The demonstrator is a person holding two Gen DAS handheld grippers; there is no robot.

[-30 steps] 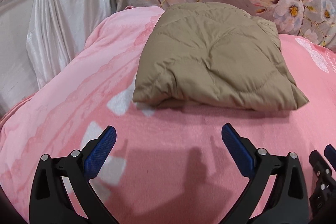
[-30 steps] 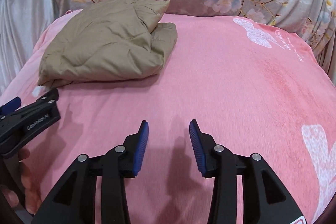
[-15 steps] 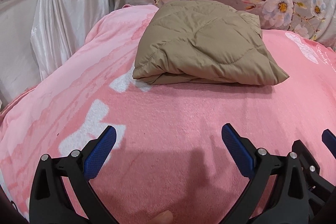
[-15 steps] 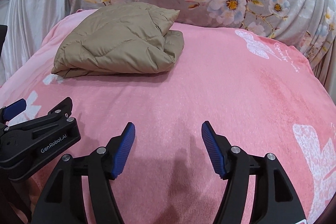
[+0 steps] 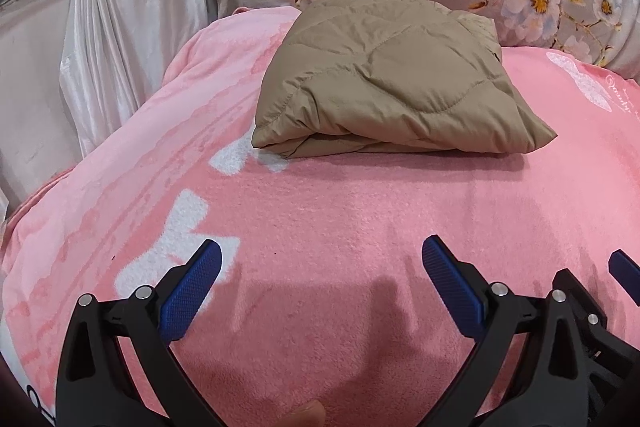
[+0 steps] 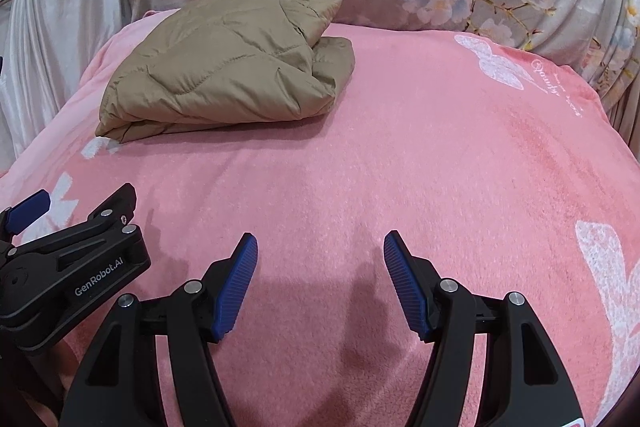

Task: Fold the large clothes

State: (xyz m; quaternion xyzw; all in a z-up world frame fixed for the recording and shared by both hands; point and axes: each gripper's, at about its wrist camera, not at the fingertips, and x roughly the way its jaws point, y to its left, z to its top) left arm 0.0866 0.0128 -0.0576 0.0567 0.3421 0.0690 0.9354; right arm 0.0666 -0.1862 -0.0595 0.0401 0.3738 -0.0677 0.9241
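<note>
Already folded, the tan jacket [image 5: 392, 83] far on the pink blanket [image 6: 400, 147]; left tongs [image 5: 322, 281] and right tongs [image 6: 320, 277] spread, empty. Could spring apart if nudged, being puffy.

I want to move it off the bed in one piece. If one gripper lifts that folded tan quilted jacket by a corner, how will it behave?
The tan quilted jacket is probably floppy: its layers sag and bulge at the folded edge, so a corner lift would likely unfold it. Its puffy quilting suggests it is light for its bulk. The smooth shell may slip on the pink blanket when pushed.
</note>
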